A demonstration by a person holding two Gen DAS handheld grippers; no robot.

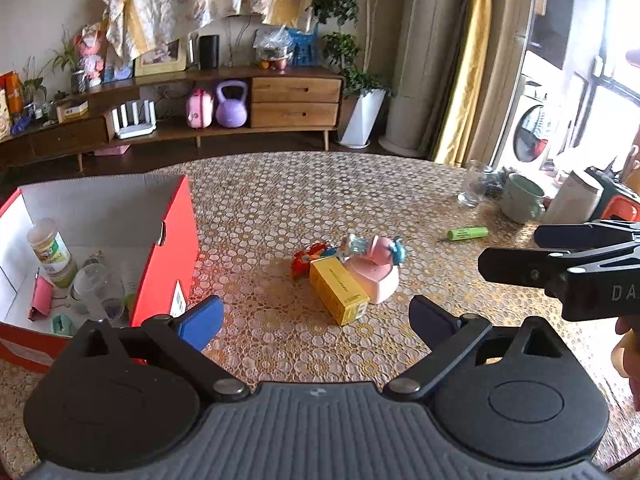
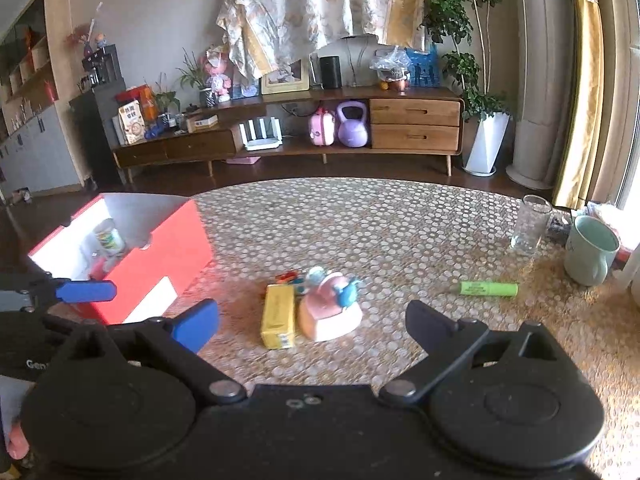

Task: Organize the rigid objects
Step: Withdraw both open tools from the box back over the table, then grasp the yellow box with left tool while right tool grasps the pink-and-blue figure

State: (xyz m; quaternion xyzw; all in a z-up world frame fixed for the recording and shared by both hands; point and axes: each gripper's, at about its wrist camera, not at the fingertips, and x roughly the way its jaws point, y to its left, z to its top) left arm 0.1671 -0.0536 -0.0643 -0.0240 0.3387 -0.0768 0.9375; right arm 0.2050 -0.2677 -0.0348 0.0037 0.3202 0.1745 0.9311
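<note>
The small things inside the red cardboard box (image 1: pixel 176 240) are hard to tell apart: a jar with a pale lid and green label (image 1: pixel 50 250) stands there, a pink clip (image 1: pixel 40 298) lies by it, and some clear cups are blurry. A little red toy (image 1: pixel 306 258) is half hidden behind the yellow rectangular carton (image 1: pixel 338 290), and the blue and white bits on top of the pink plastic toy (image 1: pixel 374 270) are too small to make out. The round worktop (image 1: pixel 320 192) has a lace cloth with gold and white circles. The carton lies flat in the middle, touching the pink toy. A green tube (image 1: pixel 468 233) lies well apart to the right, near a clear glass (image 2: pixel 530 224) and a pale green mug (image 2: pixel 590 250). The box sits at the left edge. Behind is a long wooden sideboard (image 2: pixel 414 124) with a purple kettlebell (image 2: pixel 352 124), a plant in a white pot (image 2: pixel 488 142) and yellow curtains. The left gripper (image 1: pixel 316 320) points down at the carton, its jaws spread wide with nothing between them. The right gripper (image 2: pixel 312 326) points down too, jaws spread wide and empty, just before the carton.
</note>
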